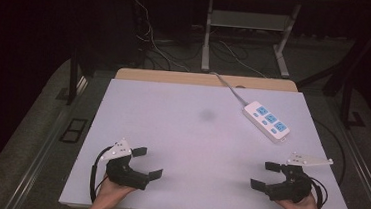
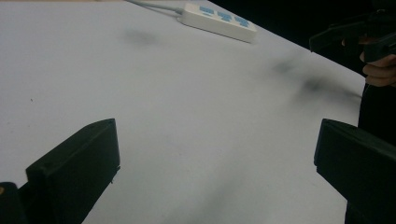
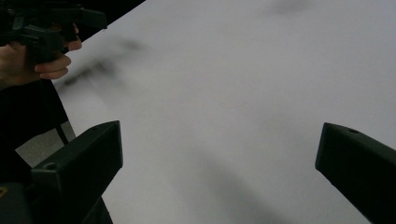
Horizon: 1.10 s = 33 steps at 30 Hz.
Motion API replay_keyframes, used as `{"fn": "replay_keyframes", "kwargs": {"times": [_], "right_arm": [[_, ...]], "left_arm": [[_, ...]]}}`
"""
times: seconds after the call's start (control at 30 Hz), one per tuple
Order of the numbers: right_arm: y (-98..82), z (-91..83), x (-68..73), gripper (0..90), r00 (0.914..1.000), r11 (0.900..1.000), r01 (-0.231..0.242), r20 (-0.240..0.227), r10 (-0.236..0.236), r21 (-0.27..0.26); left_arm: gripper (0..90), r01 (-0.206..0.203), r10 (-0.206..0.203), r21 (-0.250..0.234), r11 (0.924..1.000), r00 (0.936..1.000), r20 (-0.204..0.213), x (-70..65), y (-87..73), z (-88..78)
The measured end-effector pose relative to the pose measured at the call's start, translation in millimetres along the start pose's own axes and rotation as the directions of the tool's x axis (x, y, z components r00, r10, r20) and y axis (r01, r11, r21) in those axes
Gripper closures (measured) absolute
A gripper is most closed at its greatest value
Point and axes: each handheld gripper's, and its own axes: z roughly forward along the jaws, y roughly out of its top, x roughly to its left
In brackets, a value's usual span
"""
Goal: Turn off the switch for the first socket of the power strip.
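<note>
A white power strip (image 1: 267,121) with blue sockets lies at the back right of the white table (image 1: 190,140), its cable running off the far edge. The same power strip (image 2: 218,21) appears far ahead in the left gripper view. My left gripper (image 1: 147,162) is held low over the front left of the table, jaws wide apart with nothing between them. At the front right my right gripper (image 1: 264,175) stands open and empty too. Each gripper (image 2: 217,154) (image 3: 219,158) faces bare table, with the other hand farther off.
A wooden strip (image 1: 205,79) borders the table's far edge. Behind it stand white desk legs (image 1: 207,36) and loose cables on a dark floor. A faint grey smudge (image 1: 207,115) marks the table's middle.
</note>
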Motion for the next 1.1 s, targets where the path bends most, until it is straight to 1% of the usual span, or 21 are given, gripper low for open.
{"fn": "replay_keyframes", "kwargs": {"times": [0.2, 0.43, 0.63, 0.9, 1.1], "right_arm": [[-0.7, -0.2, -1.0, 0.5, 1.0000, 1.000, -0.001, 0.000, 0.001, 0.005], [-0.5, 0.9, -1.4, 0.5, 1.0000, 1.000, -0.003, -0.002, 0.003, 0.013], [0.5, 2.0, 0.3, 0.5, 0.9999, 1.000, 0.007, 0.011, -0.007, 0.028], [6.6, 3.4, 1.9, 0.5, 0.9996, 0.999, 0.013, 0.024, -0.014, 0.034], [11.5, 1.3, 3.4, 0.5, 0.9997, 0.999, 0.020, 0.014, -0.020, 0.032]], "left_arm": [[0.0, -0.008, 0.008, 0.011, 0.9999, 0.9999, 0.009, -0.1, -0.2, 0.8], [0.0, -0.001, 0.001, 0.013, 0.9999, 0.9998, 0.020, -0.2, -0.9, 1.4], [0.0, -0.009, 0.008, 0.031, 0.9995, 0.9993, 0.037, -1.3, -1.5, 4.1], [0.0, 0.004, -0.005, 0.028, 0.9996, 0.9994, 0.035, 0.2, -2.0, 3.5], [0.0, 0.002, -0.003, 0.038, 0.9993, 0.9993, 0.037, 0.5, -2.5, 4.1]]}}
